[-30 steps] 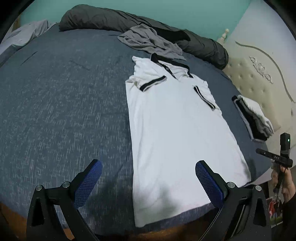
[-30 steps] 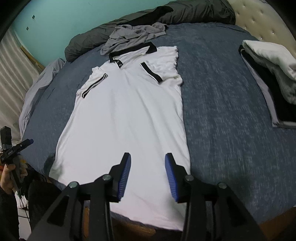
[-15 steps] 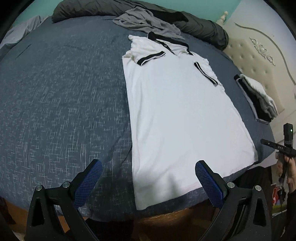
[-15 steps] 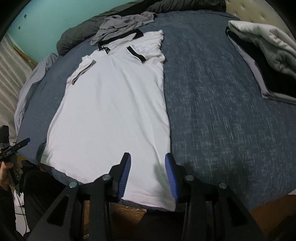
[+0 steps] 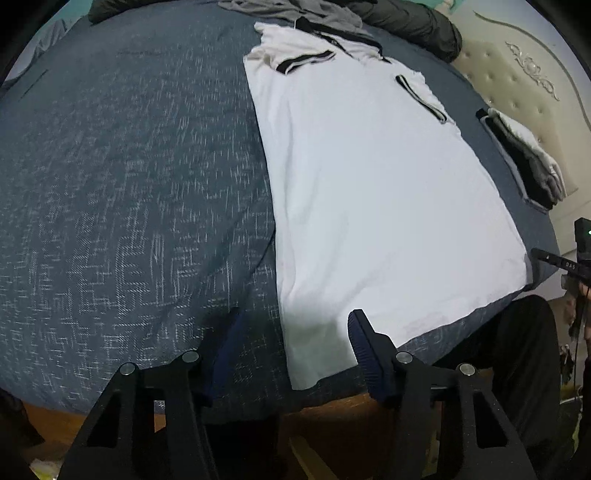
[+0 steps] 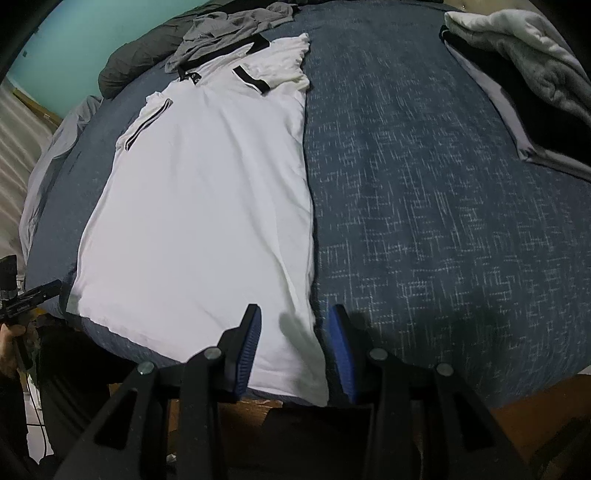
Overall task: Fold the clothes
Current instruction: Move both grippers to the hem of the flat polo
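Nearby, folded stack (image 5: 524,155), grey garment (image 6: 229,33) perhaps overlapping white polo (image 5: 369,184), left gripper (image 5: 295,350) closing, right gripper (image 6: 293,347) part-spread, neither pinching.

From my feed: a bed (image 5: 129,184) under a dark blue, white-flecked cover fills both views. A cream tufted headboard (image 5: 517,92) stands behind it, a dark grey duvet (image 6: 140,59) bunched along the teal wall (image 6: 92,33), a striped curtain (image 6: 18,129) beside it.

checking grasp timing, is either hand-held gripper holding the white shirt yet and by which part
Nothing is held yet. The left hand-held gripper, jaws closing, and the right hand-held gripper each straddle a bottom hem corner of the white polo shirt, pads not pressing it.
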A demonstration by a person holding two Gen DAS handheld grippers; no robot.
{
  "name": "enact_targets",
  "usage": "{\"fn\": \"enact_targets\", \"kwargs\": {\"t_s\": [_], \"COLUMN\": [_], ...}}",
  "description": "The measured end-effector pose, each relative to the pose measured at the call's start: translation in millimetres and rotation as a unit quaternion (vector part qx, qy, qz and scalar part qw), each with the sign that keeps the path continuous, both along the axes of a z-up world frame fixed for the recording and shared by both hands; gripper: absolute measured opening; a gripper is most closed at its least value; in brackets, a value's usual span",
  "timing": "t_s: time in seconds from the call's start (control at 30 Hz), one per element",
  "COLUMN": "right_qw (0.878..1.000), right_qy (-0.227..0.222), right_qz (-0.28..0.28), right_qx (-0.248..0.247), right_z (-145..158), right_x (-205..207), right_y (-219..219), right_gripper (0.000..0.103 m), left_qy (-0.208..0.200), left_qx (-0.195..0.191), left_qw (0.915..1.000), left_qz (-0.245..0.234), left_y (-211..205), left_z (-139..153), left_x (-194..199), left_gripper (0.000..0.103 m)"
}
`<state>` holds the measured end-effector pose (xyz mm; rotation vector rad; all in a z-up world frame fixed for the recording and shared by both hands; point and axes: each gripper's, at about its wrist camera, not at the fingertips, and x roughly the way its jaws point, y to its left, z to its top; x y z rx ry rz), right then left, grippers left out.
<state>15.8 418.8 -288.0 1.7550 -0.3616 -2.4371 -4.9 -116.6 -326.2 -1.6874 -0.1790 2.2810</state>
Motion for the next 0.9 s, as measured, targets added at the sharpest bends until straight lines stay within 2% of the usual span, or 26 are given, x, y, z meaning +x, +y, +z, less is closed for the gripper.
{"fn": "enact_targets", "kwargs": {"t_s": [0.1, 0.4, 0.47, 0.6, 0.67, 0.9], "right_qw": [1.000, 1.000, 1.000, 0.999, 0.999, 0.999], "right_qy": [-0.004, -0.014, -0.017, -0.032, -0.035, -0.043], "right_qz": [0.001, 0.006, 0.004, -0.002, -0.007, -0.011], "right_qx": [0.000, 0.000, 0.000, -0.004, -0.005, -0.012], "right_z": [-3, -7, -9, -17, -20, -21], "right_x": [0, 0, -1, -1, -1, 0], "right_y": [0, 0, 0, 3, 5, 7], "right_gripper": [0.038, 0.038, 0.038, 0.038, 0.038, 0.038], "left_qy": [-0.008, -0.037, -0.044, -0.050, -0.051, -0.053], "left_qx": [0.001, 0.016, 0.021, 0.024, 0.024, 0.030], "left_qw": [1.0000, 0.9991, 0.9987, 0.9982, 0.9981, 0.9978], "left_qz": [-0.006, -0.014, -0.015, -0.025, -0.026, -0.026], "left_y": [1, -1, -2, 2, 2, -2], "left_z": [-5, -14, -17, -20, -20, -22], "left_x": [1, 5, 6, 9, 10, 8], "left_gripper": [0.059, 0.043, 0.035, 0.025, 0.016, 0.012]}}
